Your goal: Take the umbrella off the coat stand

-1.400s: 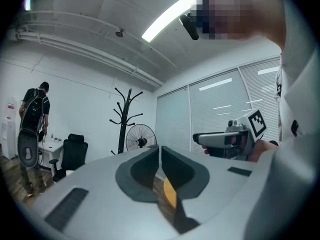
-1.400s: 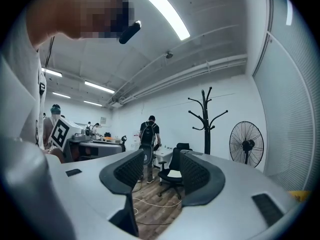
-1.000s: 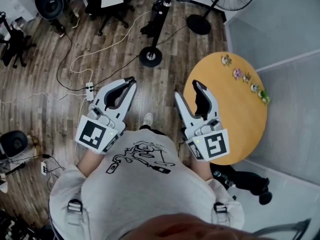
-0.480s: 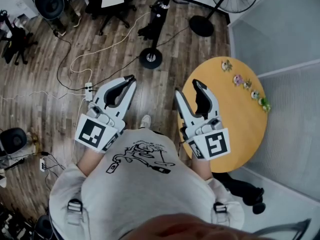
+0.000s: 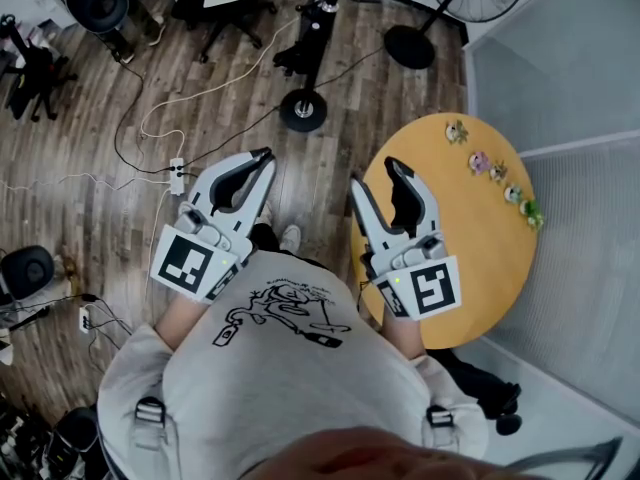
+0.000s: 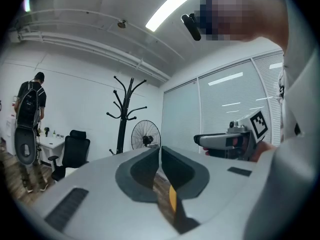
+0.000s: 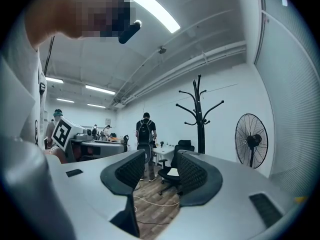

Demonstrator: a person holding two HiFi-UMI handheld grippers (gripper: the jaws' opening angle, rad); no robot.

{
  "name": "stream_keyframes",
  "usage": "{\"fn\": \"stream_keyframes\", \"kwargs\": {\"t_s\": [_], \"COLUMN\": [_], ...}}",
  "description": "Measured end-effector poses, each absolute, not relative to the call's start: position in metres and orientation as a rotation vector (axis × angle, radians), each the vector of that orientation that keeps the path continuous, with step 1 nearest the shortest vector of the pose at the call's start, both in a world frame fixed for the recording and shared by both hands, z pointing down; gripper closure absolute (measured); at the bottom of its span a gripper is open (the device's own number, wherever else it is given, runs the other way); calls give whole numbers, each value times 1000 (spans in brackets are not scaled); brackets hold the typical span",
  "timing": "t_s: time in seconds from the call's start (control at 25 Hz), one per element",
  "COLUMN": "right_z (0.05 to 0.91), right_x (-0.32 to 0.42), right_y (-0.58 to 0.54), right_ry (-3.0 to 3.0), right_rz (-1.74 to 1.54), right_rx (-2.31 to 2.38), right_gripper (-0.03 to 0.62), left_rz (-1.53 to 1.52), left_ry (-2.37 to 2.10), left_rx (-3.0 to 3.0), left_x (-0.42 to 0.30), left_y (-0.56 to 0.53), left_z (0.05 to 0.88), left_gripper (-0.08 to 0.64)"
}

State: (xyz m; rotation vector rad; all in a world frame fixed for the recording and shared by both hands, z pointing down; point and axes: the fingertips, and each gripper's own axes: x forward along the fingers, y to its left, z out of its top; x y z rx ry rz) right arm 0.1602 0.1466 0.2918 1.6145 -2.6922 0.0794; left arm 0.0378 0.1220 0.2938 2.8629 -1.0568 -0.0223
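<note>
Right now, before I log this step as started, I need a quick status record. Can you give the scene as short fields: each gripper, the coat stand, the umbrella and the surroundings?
left gripper: jaws together, nothing between them
right gripper: jaws apart, empty
coat stand: upright, well ahead of both grippers, hooks look bare
umbrella: not seen in any view
round table: at the person's right, small figurines along one edge
fan: standing near the coat stand
floor: wood planks with loose cables
</note>
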Motion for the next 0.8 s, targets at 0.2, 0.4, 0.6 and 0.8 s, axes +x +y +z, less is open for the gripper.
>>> {"fn": "stream_keyframes", "kwargs": {"t_s": [0.2, 0.4, 0.6, 0.8], "right_z": [304, 299, 299, 300], "right_x": [159, 170, 172, 175], "right_y": [147, 122, 102, 77], "right_ry": [-2692, -2699, -2705, -2709], "right_rz": [83, 90, 74, 77], "right_rx": [1610, 1604, 1597, 1586], "right_gripper": [387, 387, 394, 397], "left_rz": [-27, -24, -31, -38], "left_ry": [-1058, -1070, -1075, -1087], "left_rx": [2864, 2857, 2863, 2858], "left_x": [37, 48, 50, 53], "left_y": [122, 97, 78, 53], "left_z": [304, 299, 300, 299], "left_gripper": [538, 538, 538, 538]}}
